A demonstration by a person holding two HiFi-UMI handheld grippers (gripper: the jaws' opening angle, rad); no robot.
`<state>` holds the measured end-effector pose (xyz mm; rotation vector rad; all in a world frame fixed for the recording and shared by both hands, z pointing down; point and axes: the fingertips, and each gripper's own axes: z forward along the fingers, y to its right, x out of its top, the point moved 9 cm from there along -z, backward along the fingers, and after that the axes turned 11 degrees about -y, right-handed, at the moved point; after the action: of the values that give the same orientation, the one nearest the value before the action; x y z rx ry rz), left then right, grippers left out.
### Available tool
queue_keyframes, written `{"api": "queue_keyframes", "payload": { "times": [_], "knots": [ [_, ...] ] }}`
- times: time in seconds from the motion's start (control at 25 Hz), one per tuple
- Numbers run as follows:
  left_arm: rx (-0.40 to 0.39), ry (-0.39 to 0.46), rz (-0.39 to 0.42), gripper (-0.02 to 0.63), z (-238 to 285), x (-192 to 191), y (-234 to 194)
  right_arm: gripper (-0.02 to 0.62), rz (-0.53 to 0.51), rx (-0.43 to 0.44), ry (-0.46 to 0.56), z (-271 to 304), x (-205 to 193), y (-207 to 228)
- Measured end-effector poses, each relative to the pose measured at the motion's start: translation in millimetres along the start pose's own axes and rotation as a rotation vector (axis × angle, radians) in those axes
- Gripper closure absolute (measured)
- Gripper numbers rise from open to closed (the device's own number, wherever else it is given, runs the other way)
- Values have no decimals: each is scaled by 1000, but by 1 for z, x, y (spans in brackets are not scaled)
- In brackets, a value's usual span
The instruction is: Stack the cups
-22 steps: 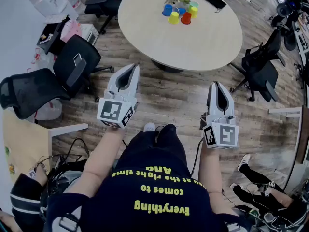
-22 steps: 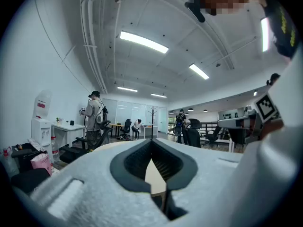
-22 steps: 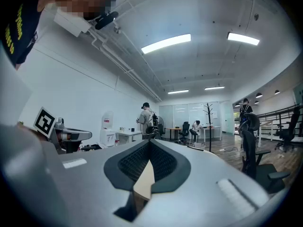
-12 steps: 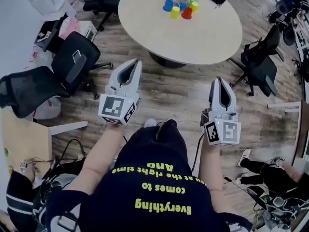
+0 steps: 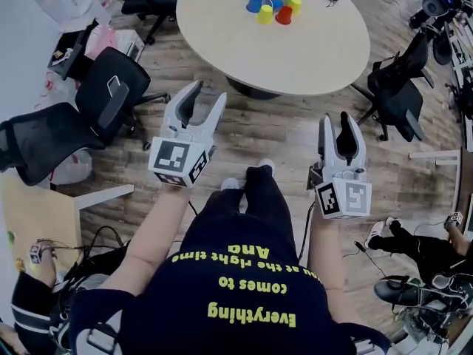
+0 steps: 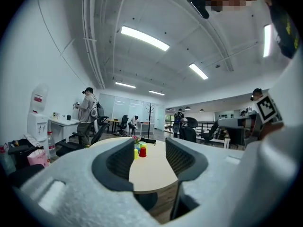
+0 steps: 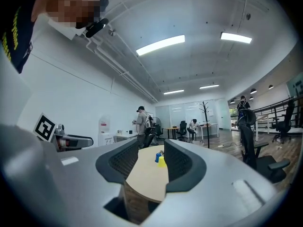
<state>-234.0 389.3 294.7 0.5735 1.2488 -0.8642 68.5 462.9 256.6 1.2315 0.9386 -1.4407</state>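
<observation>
My left gripper [image 5: 203, 98] and right gripper [image 5: 339, 122] released, wider than earlier, cups [image 5: 264, 15] on far round table [image 5: 310, 50], bystander [image 6: 87, 110] only in gripper views

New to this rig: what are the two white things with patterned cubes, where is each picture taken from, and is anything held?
A person holds a white two-jaw gripper in each hand; the cubes belong to them. The head view looks down from the person's head at the left gripper and right gripper. Each gripper view rides on its gripper, looking along the jaws. Ahead, a round beige table carries small coloured plastic cups. Both pairs of jaws stand apart, holding nothing.
</observation>
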Motion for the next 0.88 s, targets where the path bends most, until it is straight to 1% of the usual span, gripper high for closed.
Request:
{"api": "queue_keyframes", "payload": {
  "times": [0.16,0.28,0.44,0.64,0.88],
  "knots": [
    [15,2,-12,368,22,8,-7,385,5,-5,-26,22,-2,20],
    [36,5,-12,342,47,16,-9,374,7,11,-30,46,2,40],
    [82,11,-5,321,81,30,-12,351,3,75,-27,86,9,69],
    [152,18,-34,318,129,46,-15,334,-21,157,-26,135,27,109],
    [236,42,-20,316,170,73,-15,322,-19,224,-20,182,43,155]
  ]
}}
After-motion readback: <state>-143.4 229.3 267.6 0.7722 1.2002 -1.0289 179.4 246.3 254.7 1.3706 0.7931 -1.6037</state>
